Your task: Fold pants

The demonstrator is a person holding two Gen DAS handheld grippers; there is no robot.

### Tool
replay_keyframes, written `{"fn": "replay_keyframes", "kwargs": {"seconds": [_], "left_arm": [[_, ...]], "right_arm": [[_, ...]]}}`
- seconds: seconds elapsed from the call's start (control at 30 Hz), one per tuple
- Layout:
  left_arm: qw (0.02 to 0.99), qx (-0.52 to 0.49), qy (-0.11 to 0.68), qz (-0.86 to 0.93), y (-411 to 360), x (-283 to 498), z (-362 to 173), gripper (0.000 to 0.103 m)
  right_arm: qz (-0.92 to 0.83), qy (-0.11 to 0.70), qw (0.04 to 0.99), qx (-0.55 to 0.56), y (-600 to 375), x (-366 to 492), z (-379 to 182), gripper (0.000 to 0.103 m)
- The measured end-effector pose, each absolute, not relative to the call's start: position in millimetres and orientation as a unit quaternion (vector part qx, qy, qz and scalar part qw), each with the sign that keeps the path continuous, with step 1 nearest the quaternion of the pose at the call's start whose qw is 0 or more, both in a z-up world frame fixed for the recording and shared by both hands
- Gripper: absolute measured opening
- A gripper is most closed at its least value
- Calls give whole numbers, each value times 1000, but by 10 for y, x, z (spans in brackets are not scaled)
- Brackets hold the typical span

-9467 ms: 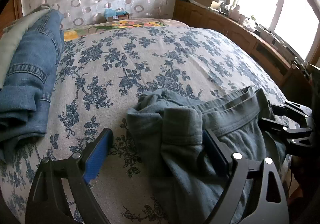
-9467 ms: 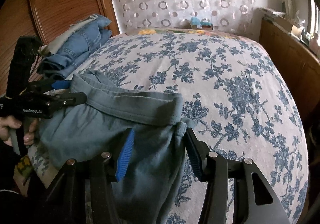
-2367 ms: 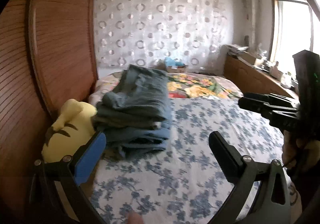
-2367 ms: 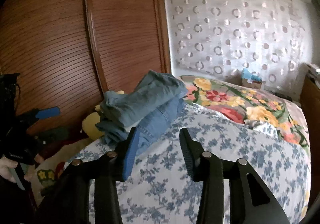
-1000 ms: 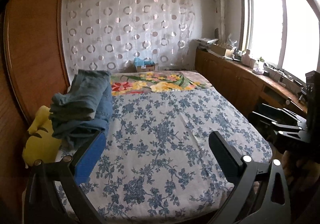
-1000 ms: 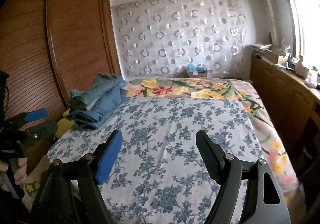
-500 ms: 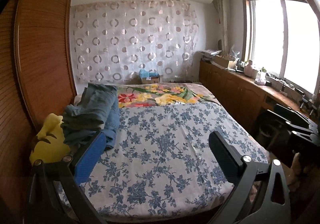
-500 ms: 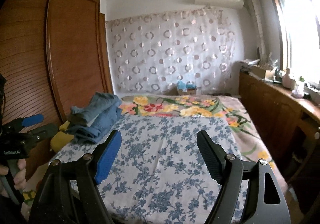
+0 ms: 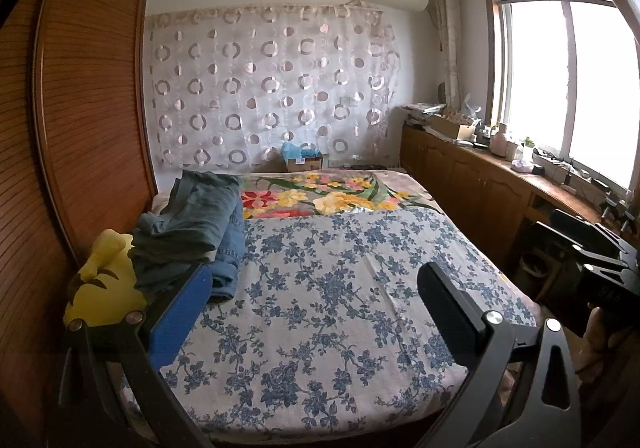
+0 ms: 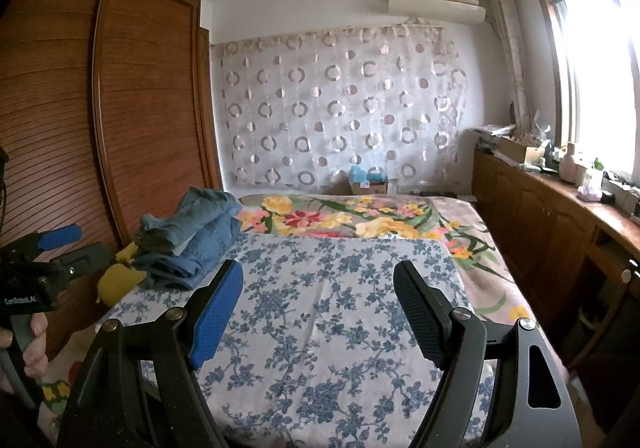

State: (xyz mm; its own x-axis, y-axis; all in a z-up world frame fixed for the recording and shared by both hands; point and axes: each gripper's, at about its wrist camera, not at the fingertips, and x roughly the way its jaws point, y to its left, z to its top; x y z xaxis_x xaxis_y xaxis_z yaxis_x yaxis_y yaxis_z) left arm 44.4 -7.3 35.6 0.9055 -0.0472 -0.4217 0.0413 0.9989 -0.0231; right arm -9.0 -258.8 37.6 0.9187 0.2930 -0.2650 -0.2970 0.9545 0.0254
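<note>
A: How many tongs were in play, and what did they have?

B: Two. The left tongs [image 9: 316, 308] stood spread wide with nothing between the pads, and the right tongs [image 10: 318, 308] gaped almost as far, also empty. Both hung short of the foot of the bed with the blue-flowered white bedspread [image 9: 340, 288].

A: And the trousers?

B: The folded grey-green pants [image 9: 188, 224] lay on top of one pile of blue denim jeans [image 9: 230, 248] at the bed's far left edge, beside one yellow plush toy [image 9: 102, 288] against the brown slatted wooden wardrobe [image 10: 120, 128].

A: Different from half a second before?

B: Both views had drawn slightly further back; the pile lay unchanged.
</note>
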Motion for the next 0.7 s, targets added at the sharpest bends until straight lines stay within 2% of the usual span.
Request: {"fn": "replay_keyframes", "kwargs": {"seconds": [0.7], "left_arm": [[976, -7, 216, -22, -73, 435, 360, 103]], "right_arm": [[151, 137, 979, -8, -2678, -57, 407, 79]]}}
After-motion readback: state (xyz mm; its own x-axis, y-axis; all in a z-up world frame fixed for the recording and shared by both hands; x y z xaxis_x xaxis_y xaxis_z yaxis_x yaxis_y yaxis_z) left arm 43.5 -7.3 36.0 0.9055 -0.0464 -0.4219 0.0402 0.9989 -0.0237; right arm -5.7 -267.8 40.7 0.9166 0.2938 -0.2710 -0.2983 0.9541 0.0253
